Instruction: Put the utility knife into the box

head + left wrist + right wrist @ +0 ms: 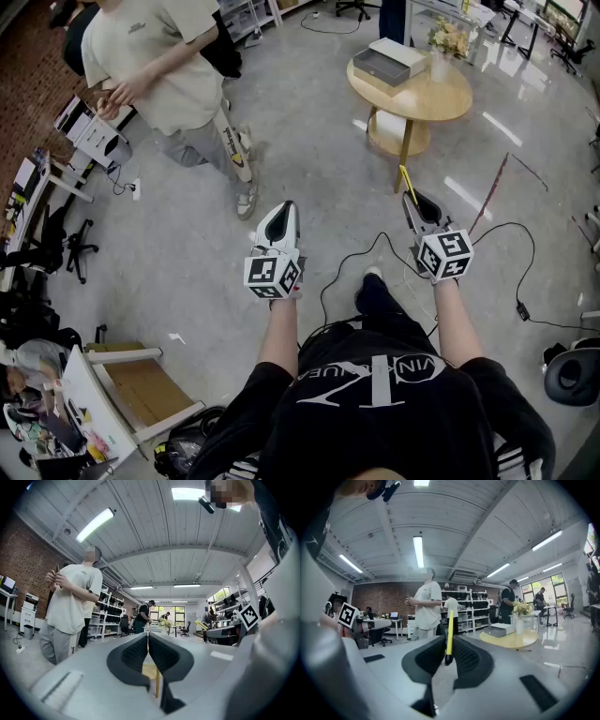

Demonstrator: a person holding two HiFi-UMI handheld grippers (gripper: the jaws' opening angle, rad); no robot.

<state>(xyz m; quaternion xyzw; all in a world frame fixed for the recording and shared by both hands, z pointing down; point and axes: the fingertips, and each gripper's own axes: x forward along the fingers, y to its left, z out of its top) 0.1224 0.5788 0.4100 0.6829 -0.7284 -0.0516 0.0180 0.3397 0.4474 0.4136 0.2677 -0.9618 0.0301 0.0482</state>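
Observation:
My right gripper (411,200) is shut on a slim yellow utility knife (407,183), whose tip sticks out past the jaws toward the round wooden table (448,101). In the right gripper view the knife (449,632) stands upright between the black pads (465,656). On the table lies the grey-and-white box (385,63) (500,630), well ahead of both grippers. My left gripper (284,210) (148,639) hangs over the floor, jaws together, holding nothing.
A vase of flowers (442,49) stands on the table beside the box. A person in a beige shirt (159,56) stands ahead on the left. Black cables (511,281) trail over the floor at right. Shelves and clutter (56,403) line the left side.

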